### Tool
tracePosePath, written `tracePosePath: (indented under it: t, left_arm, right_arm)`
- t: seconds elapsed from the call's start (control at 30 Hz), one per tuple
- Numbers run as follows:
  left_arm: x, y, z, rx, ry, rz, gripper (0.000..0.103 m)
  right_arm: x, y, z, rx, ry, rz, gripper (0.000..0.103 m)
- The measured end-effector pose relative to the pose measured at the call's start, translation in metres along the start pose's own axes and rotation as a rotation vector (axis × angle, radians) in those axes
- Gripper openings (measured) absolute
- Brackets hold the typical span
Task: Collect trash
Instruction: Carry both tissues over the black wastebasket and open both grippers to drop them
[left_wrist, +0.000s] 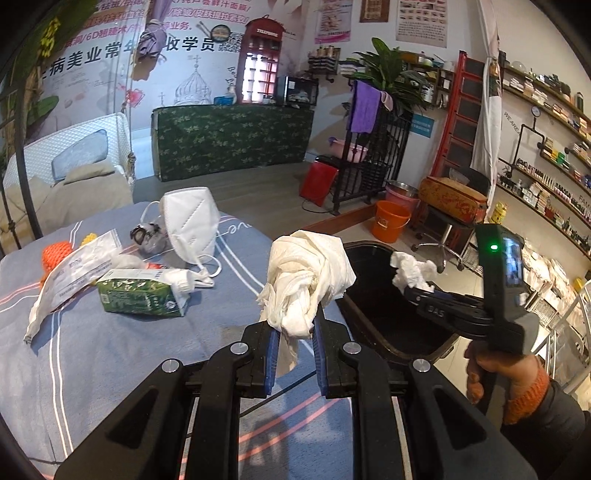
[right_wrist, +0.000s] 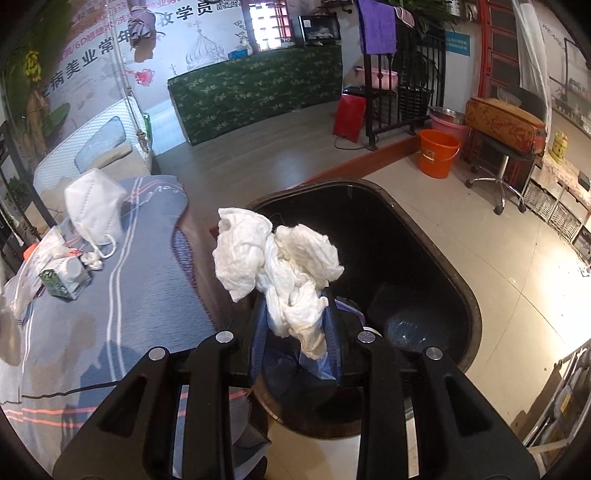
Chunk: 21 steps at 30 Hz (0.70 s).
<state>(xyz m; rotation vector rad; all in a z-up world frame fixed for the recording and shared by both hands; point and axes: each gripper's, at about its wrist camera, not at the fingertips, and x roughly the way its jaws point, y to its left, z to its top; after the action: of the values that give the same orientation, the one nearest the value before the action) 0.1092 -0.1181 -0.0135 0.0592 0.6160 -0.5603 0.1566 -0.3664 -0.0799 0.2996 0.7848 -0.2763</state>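
My left gripper (left_wrist: 294, 328) is shut on a crumpled white tissue (left_wrist: 308, 280) and holds it above the right edge of the blue-grey cloth-covered table (left_wrist: 110, 362). My right gripper (right_wrist: 297, 314) is shut on another crumpled white tissue (right_wrist: 277, 258) and holds it over the open black trash bin (right_wrist: 461, 280). In the left wrist view, the right gripper (left_wrist: 413, 290) with its tissue (left_wrist: 412, 271) hangs over the bin (left_wrist: 388, 321). On the table lie a white face mask (left_wrist: 190, 221), a green carton (left_wrist: 142, 291) and a white plastic wrapper (left_wrist: 70, 273).
An orange foam net (left_wrist: 55, 254) and a clear crumpled wrapper (left_wrist: 147, 236) lie at the table's far left. An orange bucket (left_wrist: 391, 221) and a stool (left_wrist: 447, 236) stand on the floor beyond the bin. A green-covered counter (left_wrist: 232, 138) stands at the back.
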Motion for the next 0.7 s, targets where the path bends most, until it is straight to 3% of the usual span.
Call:
tracePosePath:
  t: [0.13, 0.2, 0.33, 0.7]
  left_arm:
    - [0.005, -0.007, 0.0, 0.02, 0.007, -0.014, 0.017]
    - [0.007, -0.008, 0.0, 0.023, 0.011, -0.02, 0.017]
    - [0.011, -0.011, -0.001, 0.024, 0.021, -0.029, 0.017]
    - [0.031, -0.029, 0.008, 0.064, 0.043, -0.078, 0.017]
  right_arm:
    - [0.024, 0.0, 0.0, 0.011, 0.028, -0.013, 0.03]
    - [0.03, 0.001, -0.002, 0.003, 0.032, -0.031, 0.038]
    - [0.032, 0.002, -0.007, 0.035, 0.04, -0.025, 0.064]
    - [-0.001, -0.004, -0.022, 0.042, 0.004, -0.026, 0.069]
